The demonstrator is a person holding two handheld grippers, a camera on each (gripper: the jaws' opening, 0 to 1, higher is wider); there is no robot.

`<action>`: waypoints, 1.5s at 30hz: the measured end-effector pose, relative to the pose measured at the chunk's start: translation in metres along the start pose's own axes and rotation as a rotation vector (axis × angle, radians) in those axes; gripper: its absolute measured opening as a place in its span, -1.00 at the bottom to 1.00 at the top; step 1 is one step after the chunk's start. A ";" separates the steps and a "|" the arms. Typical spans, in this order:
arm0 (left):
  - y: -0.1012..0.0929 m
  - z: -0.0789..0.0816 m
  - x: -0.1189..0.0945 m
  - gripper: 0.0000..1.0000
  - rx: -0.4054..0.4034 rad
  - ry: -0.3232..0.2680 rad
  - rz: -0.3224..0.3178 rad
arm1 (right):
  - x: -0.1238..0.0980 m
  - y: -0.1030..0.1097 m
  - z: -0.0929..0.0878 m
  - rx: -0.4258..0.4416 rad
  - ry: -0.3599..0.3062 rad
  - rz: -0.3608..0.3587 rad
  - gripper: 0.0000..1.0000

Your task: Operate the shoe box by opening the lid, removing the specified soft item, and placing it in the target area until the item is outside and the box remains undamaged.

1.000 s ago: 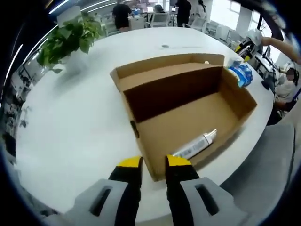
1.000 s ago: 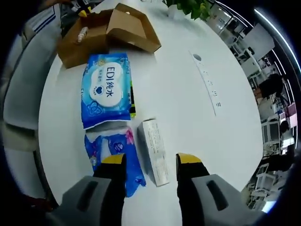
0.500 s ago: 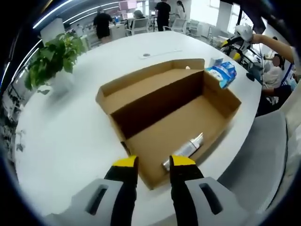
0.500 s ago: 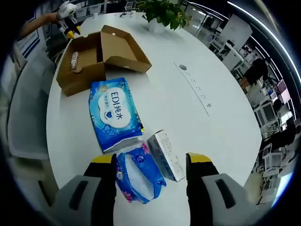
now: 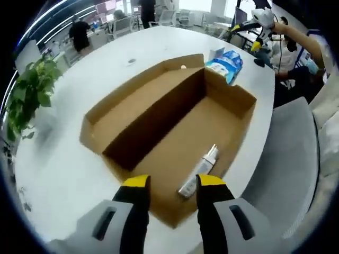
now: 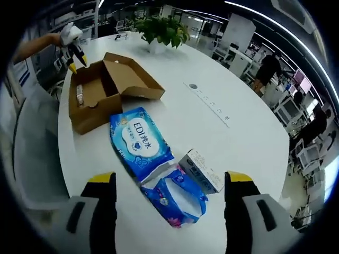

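Observation:
The brown shoe box (image 5: 159, 114) lies open on the white table, its lid folded flat behind it. A silver tube (image 5: 198, 170) rests on the box floor. My left gripper (image 5: 174, 182) hovers open above the box's near corner, the tube just ahead of its jaws. In the right gripper view the box (image 6: 91, 112) sits far left, with the left gripper (image 6: 71, 46) over it. A large blue wipes pack (image 6: 140, 143), a smaller blue soft pack (image 6: 175, 197) and a white carton (image 6: 201, 170) lie outside the box. My right gripper (image 6: 169, 180) hangs wide open above them.
A potted plant (image 6: 159, 29) stands at the table's far side. A grey chair (image 5: 288, 153) sits beside the table edge by the box. A cable strip (image 6: 207, 103) runs across the tabletop. People stand among the desks behind.
The left gripper has moved in over the box and its jaws have spread a little. The right gripper has drawn back and up from the packs, jaws wider apart.

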State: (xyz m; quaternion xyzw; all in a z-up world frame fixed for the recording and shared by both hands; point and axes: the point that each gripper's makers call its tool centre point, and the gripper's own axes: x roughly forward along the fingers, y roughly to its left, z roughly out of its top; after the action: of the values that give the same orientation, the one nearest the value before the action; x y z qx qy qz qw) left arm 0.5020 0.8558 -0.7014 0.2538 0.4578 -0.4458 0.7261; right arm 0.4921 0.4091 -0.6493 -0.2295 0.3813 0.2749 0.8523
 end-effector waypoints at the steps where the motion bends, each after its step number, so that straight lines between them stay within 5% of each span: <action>1: -0.003 0.001 0.003 -0.30 0.022 0.007 -0.025 | -0.002 0.002 0.000 0.012 -0.004 -0.007 0.71; 8: -0.018 0.007 0.017 -0.26 0.129 0.042 -0.151 | -0.014 0.021 -0.004 0.117 -0.060 -0.026 0.91; 21: -0.023 0.005 0.044 -0.14 0.335 0.158 -0.238 | -0.031 0.059 -0.009 0.190 -0.113 -0.030 0.92; 45: -0.031 -0.006 0.079 0.01 0.493 0.288 -0.389 | -0.039 0.086 -0.031 0.313 -0.136 -0.040 0.92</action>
State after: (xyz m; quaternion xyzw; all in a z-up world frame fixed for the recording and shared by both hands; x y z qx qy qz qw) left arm 0.4864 0.8133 -0.7737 0.3901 0.4739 -0.6327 0.4722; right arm 0.3992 0.4427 -0.6537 -0.0823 0.3565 0.2100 0.9067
